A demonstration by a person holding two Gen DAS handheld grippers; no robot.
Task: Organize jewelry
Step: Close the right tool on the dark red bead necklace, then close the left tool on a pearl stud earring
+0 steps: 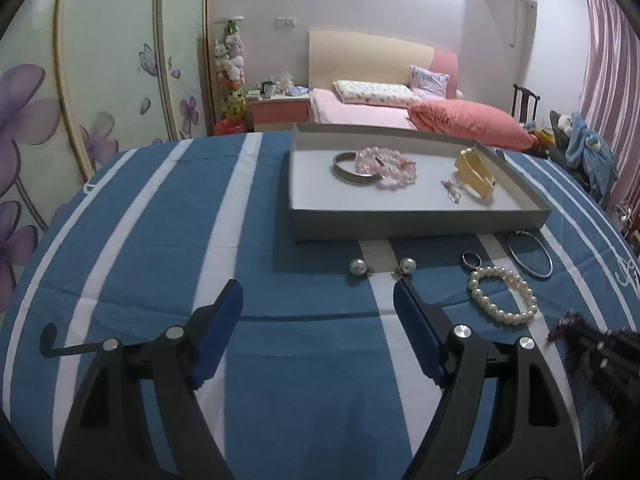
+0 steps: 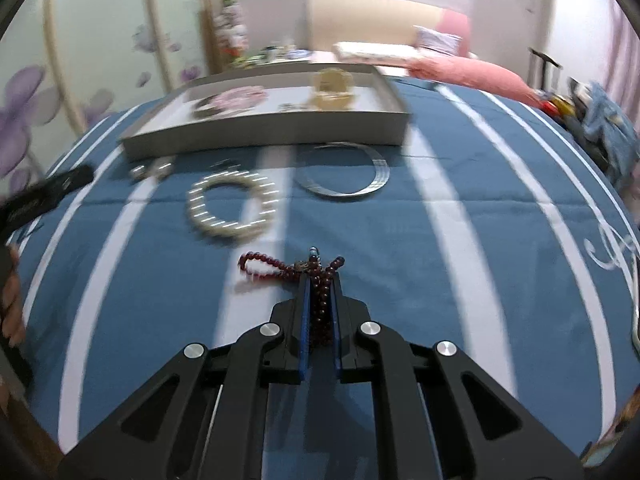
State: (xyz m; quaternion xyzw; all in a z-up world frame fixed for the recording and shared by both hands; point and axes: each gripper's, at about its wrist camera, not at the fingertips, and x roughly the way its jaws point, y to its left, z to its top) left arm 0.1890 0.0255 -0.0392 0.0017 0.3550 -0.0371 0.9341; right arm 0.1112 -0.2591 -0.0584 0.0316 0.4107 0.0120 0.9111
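My right gripper [image 2: 320, 280] is shut on a dark red bead bracelet [image 2: 280, 266], which trails left onto the blue striped cloth. My left gripper [image 1: 318, 288] hovers open over the cloth with nothing between its fingers. Just beyond it lie two pearl earrings [image 1: 357, 267], a small ring [image 1: 470, 259], a pearl bracelet [image 1: 474, 284] and a thin silver bangle [image 2: 380, 172]. Behind them stands a grey tray [image 1: 400, 228]. It holds a metal bangle [image 1: 356, 168], a pink bead bracelet [image 1: 386, 164], a yellow cuff [image 1: 476, 174] and a fine chain [image 1: 452, 190].
The table wears a blue cloth with white stripes [image 1: 160, 240]. A bed with pink bedding [image 1: 360, 108] stands behind it, and floral wardrobe doors [image 1: 100, 80] to the left. A person's hand [image 2: 10, 300] shows at the left edge of the right wrist view.
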